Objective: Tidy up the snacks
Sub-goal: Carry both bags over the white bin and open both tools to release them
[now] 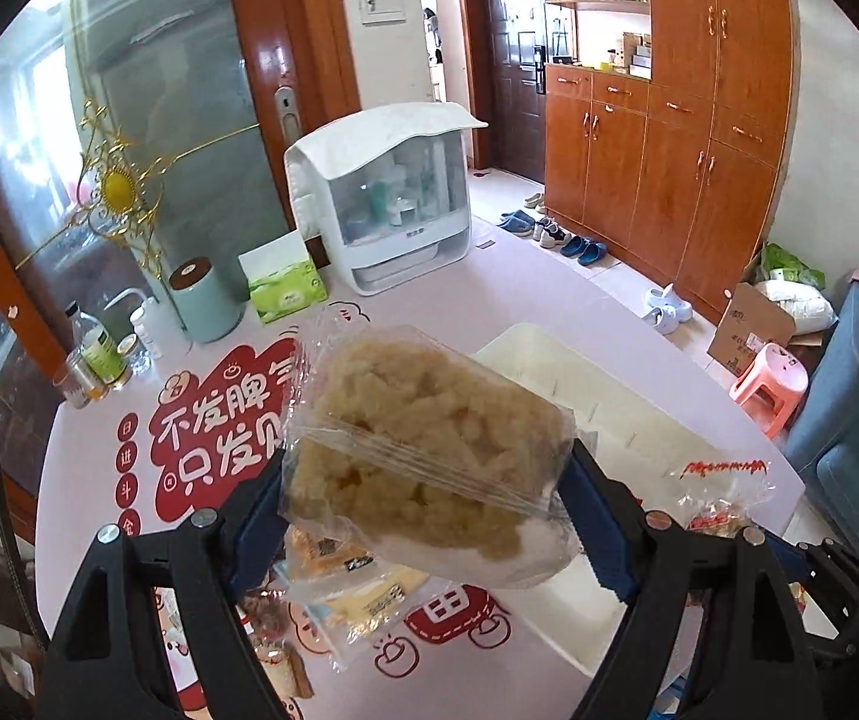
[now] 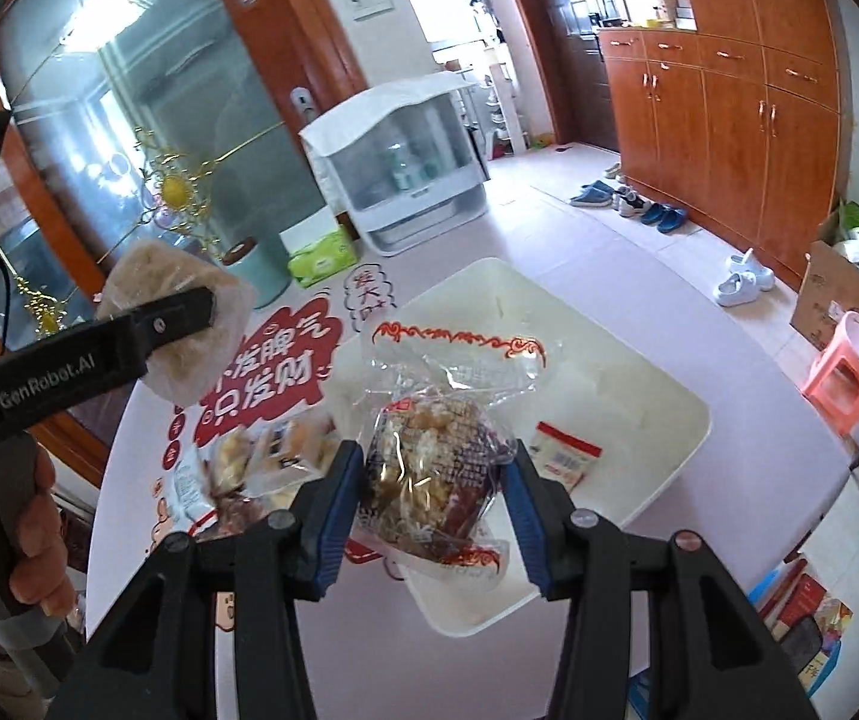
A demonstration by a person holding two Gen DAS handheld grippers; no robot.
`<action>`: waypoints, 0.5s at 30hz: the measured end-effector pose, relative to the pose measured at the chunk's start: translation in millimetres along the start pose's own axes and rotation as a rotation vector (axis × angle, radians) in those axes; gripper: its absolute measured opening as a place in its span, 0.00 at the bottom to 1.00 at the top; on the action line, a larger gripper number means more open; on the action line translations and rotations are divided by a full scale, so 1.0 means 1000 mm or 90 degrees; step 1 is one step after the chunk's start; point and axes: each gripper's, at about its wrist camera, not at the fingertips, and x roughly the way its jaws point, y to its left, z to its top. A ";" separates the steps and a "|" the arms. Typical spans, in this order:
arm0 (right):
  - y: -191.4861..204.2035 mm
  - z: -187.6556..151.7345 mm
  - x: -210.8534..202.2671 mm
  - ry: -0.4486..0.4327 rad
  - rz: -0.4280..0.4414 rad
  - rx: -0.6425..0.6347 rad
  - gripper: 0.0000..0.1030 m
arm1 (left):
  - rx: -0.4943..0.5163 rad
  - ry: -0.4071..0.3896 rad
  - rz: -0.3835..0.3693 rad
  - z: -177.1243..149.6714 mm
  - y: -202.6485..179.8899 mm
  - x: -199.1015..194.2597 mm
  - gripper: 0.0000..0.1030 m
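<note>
Clear plastic wraps both snacks: the left gripper (image 1: 426,516) pinches a pale rice-crisp pack (image 1: 423,450), the right gripper (image 2: 432,513) pinches a brown nut cake (image 2: 429,474), both above the white tray (image 2: 639,372) ahead.

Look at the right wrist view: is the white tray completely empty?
No. One small red-and-white packet already lies inside the white tray, near its right side.

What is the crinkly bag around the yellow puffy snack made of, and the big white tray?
The bag looks like thin clear plastic: see-through, shiny, creased. The tray looks like smooth, matte white plastic, though glazed ceramic is possible.
</note>
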 end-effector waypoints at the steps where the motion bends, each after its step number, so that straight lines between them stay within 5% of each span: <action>1: -0.004 0.002 0.002 0.002 -0.002 0.004 0.46 | 0.004 -0.001 0.003 0.002 -0.004 0.001 0.80; 4: -0.013 0.007 0.006 -0.001 -0.003 0.006 0.37 | 0.015 -0.006 0.015 0.005 -0.015 0.008 0.80; 15: -0.028 0.013 0.042 0.036 -0.023 -0.010 0.32 | 0.045 0.033 0.041 0.011 -0.046 0.058 0.83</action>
